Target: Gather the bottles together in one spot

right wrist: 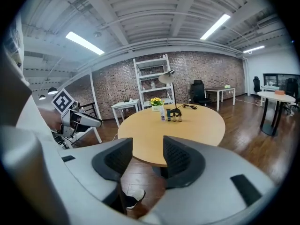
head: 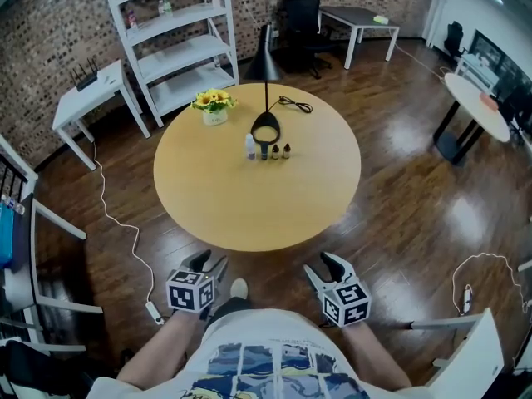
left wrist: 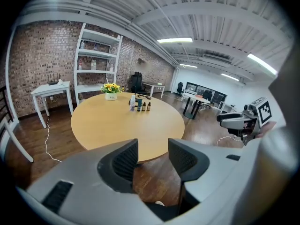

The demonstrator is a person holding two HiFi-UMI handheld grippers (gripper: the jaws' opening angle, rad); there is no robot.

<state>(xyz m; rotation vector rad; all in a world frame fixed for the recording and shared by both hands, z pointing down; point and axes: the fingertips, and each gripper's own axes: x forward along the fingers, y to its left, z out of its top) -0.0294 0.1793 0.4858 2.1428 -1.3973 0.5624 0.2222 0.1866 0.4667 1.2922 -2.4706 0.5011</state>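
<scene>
Round wooden table (head: pixel 249 223) w/ four bottles (head: pixel 264 150) standing in a tight row just beside a black lamp (head: pixel 265 127) base, on the far side from the person. Left gripper (head: pixel 209 262) & right gripper (head: pixel 324 264) hang off the near edge, jaws wide, nothing btwn them. Bottles look already gathered, so the task seems about done.

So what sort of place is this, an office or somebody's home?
Most likely an open-plan office or studio rather than a home: an office chair beside a white desk, a white shelving unit against a bare brick wall, and a wide wooden floor.
</scene>
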